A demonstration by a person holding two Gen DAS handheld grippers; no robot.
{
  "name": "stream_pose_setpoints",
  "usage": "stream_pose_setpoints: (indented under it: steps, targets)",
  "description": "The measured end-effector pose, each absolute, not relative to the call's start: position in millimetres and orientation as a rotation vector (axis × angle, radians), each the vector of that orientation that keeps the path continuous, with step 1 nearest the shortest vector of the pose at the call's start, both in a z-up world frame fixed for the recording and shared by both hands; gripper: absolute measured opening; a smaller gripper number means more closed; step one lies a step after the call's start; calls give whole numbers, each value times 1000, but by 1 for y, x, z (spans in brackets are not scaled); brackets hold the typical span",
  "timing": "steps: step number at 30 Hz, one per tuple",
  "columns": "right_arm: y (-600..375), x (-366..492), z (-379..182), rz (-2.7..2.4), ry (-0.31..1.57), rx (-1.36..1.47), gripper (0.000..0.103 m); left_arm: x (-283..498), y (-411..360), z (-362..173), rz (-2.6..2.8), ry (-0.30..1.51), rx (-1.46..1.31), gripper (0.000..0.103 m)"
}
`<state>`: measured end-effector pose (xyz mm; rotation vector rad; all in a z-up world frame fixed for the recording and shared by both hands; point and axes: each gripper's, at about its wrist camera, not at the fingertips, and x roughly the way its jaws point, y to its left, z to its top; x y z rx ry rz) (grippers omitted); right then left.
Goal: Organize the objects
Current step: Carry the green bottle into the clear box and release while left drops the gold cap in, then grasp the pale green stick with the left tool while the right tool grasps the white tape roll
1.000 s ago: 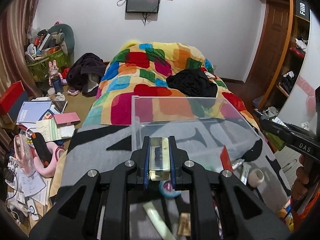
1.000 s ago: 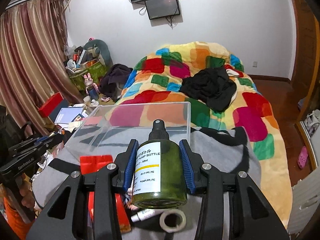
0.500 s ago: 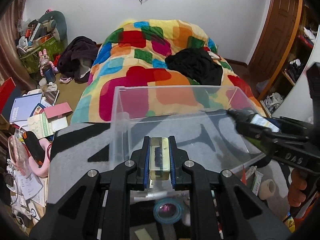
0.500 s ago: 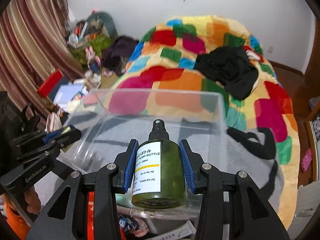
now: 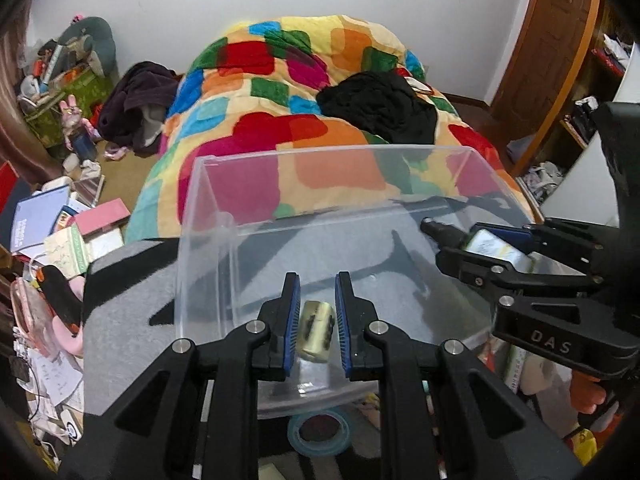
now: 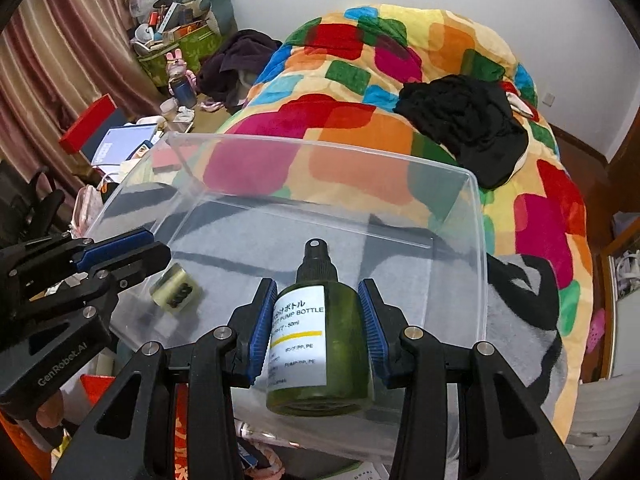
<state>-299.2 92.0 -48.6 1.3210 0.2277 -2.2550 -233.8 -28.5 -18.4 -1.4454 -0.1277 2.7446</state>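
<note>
A cluttered bedroom lies ahead, a bed under a patchwork quilt (image 5: 304,92) against the white wall; on the grey blanket (image 5: 128,304) at its foot sits a clear plastic bin (image 5: 208,216). Inside the bin a small pale yellow block (image 5: 316,330) lies tilted between the blue pads of my left gripper (image 5: 316,320); those fingers stand spread a little wider than the block, with a gap showing on either side. My right gripper (image 6: 316,320) reaches over the bin's near wall, its pads (image 6: 260,328) pressed against both sides of a green pump bottle (image 6: 320,344), black nozzle pointing forward; a blue tape roll (image 5: 320,430) lies just outside the bin, below my left fingers.
</note>
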Motion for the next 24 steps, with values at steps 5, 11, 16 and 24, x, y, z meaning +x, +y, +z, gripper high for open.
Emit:
stream_pose_setpoints:
  steps: [5, 11, 16, 24]
  targets:
    - [101, -295, -38, -2250, 173, 1308, 40, -224, -28, -6, 2773, -104, -1407, 19]
    - [119, -284, -18, -2275, 81, 1260, 47, -197, -25, 19, 2855, -45, -1296, 47]
    - [129, -265, -3, -2319, 92, 1193, 52, -173, -23, 38, 2902, -54, -1222, 70]
    - [149, -226, 13, -2367, 99, 1088, 68, -131, -23, 48, 2992, -42, -1136, 92]
